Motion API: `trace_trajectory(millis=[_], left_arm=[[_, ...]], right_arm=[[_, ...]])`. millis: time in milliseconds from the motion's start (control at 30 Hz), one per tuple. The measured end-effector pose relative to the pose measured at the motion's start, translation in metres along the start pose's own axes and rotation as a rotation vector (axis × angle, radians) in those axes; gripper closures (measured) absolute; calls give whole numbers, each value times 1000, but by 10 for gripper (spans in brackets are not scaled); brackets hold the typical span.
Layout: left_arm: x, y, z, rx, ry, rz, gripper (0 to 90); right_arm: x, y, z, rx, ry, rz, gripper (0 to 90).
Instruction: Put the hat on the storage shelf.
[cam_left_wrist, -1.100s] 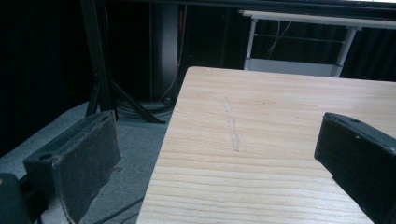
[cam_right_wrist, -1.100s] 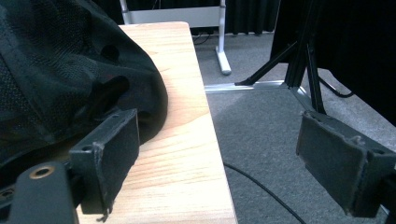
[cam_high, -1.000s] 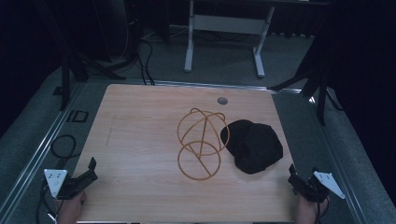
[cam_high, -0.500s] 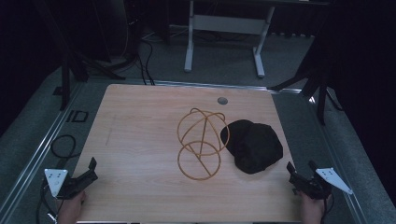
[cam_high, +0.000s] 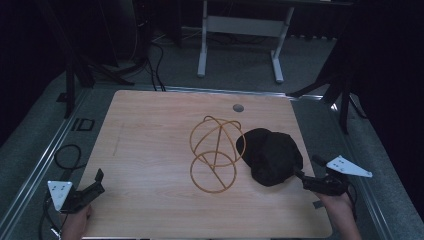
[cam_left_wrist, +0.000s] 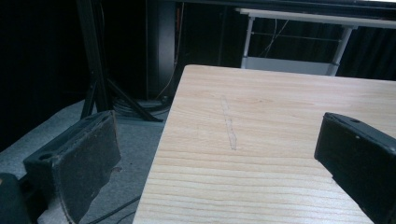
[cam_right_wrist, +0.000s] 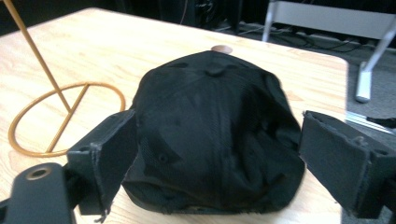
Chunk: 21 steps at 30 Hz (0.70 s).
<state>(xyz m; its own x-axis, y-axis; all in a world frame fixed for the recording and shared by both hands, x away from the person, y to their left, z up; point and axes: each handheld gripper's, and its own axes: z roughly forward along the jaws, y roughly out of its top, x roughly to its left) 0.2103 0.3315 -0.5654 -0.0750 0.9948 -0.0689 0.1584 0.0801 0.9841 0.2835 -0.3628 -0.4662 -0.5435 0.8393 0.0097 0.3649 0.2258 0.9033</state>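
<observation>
A black cap (cam_high: 270, 155) lies on the right half of the wooden table (cam_high: 150, 140), touching a gold wire stand (cam_high: 215, 152) that has a ring base and a round cage on top. My right gripper (cam_high: 306, 169) is at the cap's near right edge. It stands open (cam_right_wrist: 219, 140), one jaw on each side of the cap (cam_right_wrist: 215, 126), neither pressing it. The stand's ring base (cam_right_wrist: 65, 116) lies to the left. My left gripper (cam_high: 98, 181) stands open at the table's near left edge, with nothing but bare wood between its jaws (cam_left_wrist: 217, 140).
A small round grommet (cam_high: 238, 107) sits in the table's far edge. Cables (cam_high: 67, 155) lie on the grey floor to the left. A white frame (cam_high: 240, 30) stands beyond the table, and dark stands flank it.
My right gripper has moved a little forward and left, up to the cap's edge. The left gripper has barely moved.
</observation>
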Motion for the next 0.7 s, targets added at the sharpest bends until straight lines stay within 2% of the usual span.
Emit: trace_trajectory(millis=[133,300,500,600,700], left_arm=[[0,0,0,0,-2,-1,6],[0,0,0,1,-6,0,6],[0,0,0,2,-8,0,6],[0,0,0,3,-9,0,6],[0,0,0,3,-8,3,6]], right_arm=[[0,6,14,33,37,-39,151],[-8,12,32,60,80,-51,213],[-15,17,54,135,82,-84,221],[-19,17,62,167,87,-74,238],[-22,15,67,186,102,-67,294]])
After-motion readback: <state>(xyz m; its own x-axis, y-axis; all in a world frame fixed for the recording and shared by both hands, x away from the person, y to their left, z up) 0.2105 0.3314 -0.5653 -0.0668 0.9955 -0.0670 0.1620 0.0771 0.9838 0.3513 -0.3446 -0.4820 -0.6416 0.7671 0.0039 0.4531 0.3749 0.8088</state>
